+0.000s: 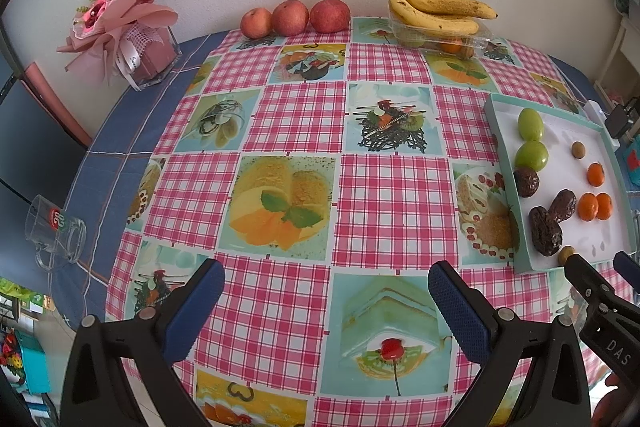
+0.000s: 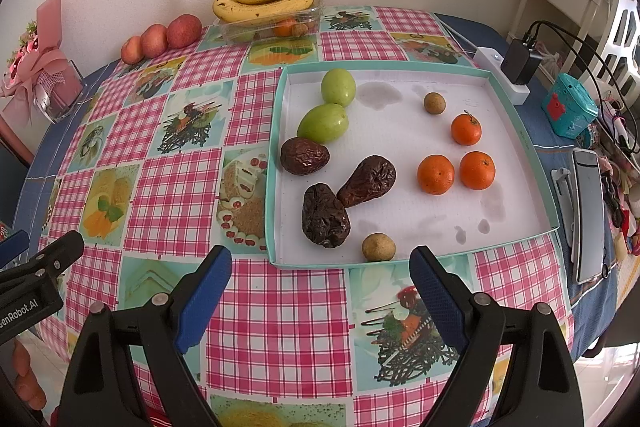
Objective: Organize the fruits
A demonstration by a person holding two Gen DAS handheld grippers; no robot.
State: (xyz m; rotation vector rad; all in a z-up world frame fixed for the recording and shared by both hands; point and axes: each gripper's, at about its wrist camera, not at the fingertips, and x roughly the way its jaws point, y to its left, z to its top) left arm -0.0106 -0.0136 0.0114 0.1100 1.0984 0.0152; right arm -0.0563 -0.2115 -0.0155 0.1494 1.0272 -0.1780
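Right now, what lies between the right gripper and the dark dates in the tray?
In the right wrist view, only tablecloth and the tray rim separate the right gripper from the dark dates.

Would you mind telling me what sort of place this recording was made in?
Most likely a home dining table against a wall. It wears a checked tablecloth printed with desserts, a wrapped bouquet stands in a glass vase, and bananas and apples sit loose by the wall beside a charger.
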